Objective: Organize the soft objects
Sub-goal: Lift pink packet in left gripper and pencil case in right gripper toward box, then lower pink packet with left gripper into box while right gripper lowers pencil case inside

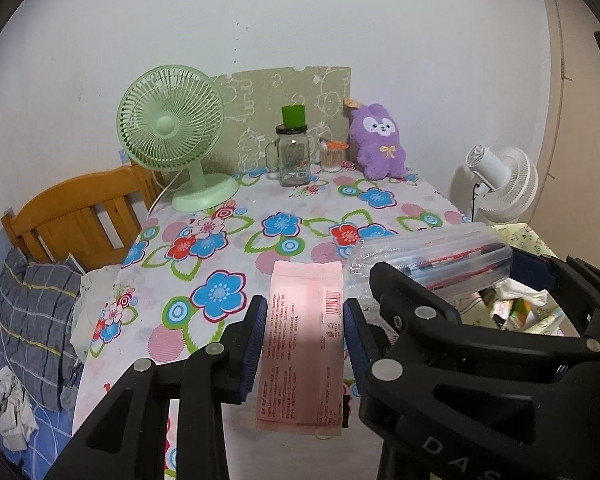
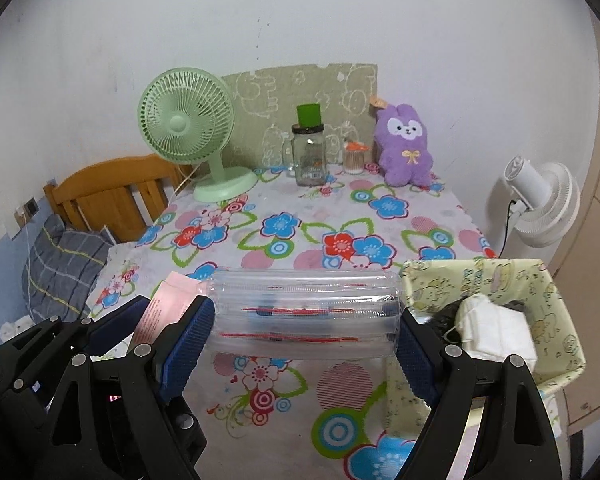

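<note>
While held low over the floral tablecloth (image 2: pixel 260 236), right gripper (image 2: pixel 304 328) clamped on a clear plastic pack (image 2: pixel 306 312), blue pads pressing its two ends, pack lifted off the cloth. Left gripper (image 1: pixel 305 320) just beside it on the left, blue pads flanking a pink packet (image 1: pixel 302 344) on either side; cannot tell whether pressing on it or merely around it.

Clear pack: transparent, ribbed, crinkly, with thin red lines and dark bits showing inside. Pink packet: flat, long, printed with small text and a barcode, pointing away from the left claw, far end raised toward the clear pack.

Immediately right of the right claw, a pale yellow fabric basket (image 2: pixel 556 304) with cartoon print, holding a folded white cloth (image 2: pixel 496 332) and something dark. Far ahead of both claws, against the white wall: purple plush bunny (image 2: pixel 406 144), small jar of cotton swabs (image 2: pixel 354 160), glass mug jar (image 2: pixel 309 156) with green cap, green desk fan (image 2: pixel 188 128). Off to the right, beyond the table, a white fan (image 2: pixel 540 200). Off to the left, a wooden headboard (image 2: pixel 112 192) and a grey plaid pillow (image 2: pixel 64 264).
</note>
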